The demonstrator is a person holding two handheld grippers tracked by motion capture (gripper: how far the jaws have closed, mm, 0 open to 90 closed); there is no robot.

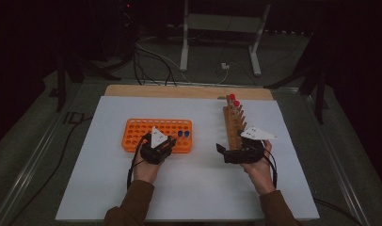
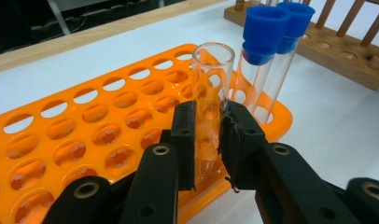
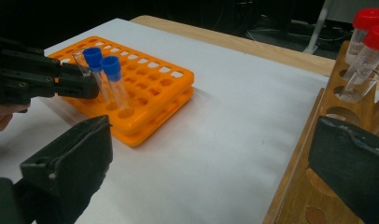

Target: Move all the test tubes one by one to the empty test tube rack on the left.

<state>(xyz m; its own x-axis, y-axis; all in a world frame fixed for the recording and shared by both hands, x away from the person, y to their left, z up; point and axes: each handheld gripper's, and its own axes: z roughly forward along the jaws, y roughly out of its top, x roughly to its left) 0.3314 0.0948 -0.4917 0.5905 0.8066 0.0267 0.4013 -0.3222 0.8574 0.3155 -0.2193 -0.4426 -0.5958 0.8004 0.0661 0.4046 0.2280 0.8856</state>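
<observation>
Left tool (image 2: pixel 207 140) clamped on an uncapped clear tube (image 2: pixel 211 88), held over the orange rack (image 2: pixel 85 140) at the 9 o'clock side of two blue-capped tubes (image 2: pixel 267 56) already seated. Right tool (image 3: pixel 206 158) jaws apart, idle by the wooden rack (image 3: pixel 327 140); its red-capped tubes (image 3: pixel 369 37) remain, judged untransferred.

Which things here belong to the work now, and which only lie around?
In use:
- left gripper, shut on open tube
- orange rack
- blue-capped tubes
- wooden rack
- red-capped tubes
- right gripper, open

Lying about:
- cables
- metal stand
</observation>
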